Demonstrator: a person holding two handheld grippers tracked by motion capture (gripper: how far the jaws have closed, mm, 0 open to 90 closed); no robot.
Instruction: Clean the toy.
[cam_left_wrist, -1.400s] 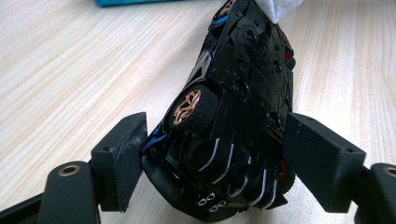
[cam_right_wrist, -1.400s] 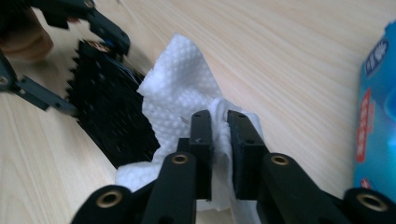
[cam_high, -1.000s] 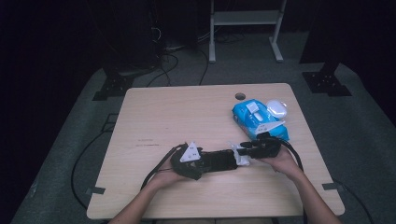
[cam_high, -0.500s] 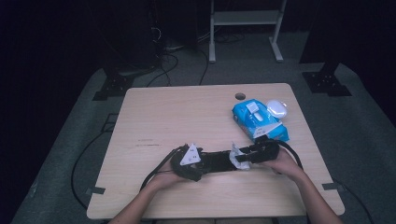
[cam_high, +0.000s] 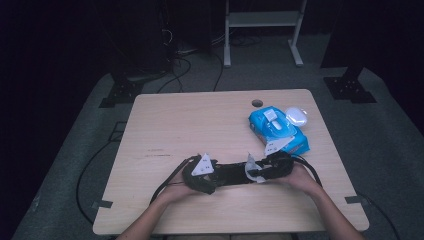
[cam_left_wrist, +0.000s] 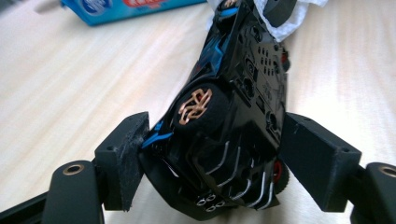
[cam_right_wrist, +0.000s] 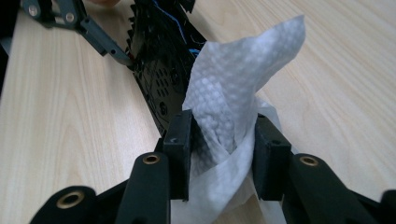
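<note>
Toy car (cam_left_wrist: 224, 116), black with blue trim, sits clamped in the left claw (cam_left_wrist: 210, 158), jaws pressing both flanks. Right claw (cam_right_wrist: 219, 154), jaws just closing, pinches a white wipe (cam_right_wrist: 233, 93) against the car. Blue wipes pack (cam_high: 277, 130) lies on the tabletop (cam_high: 190, 120) at two o'clock.
</note>
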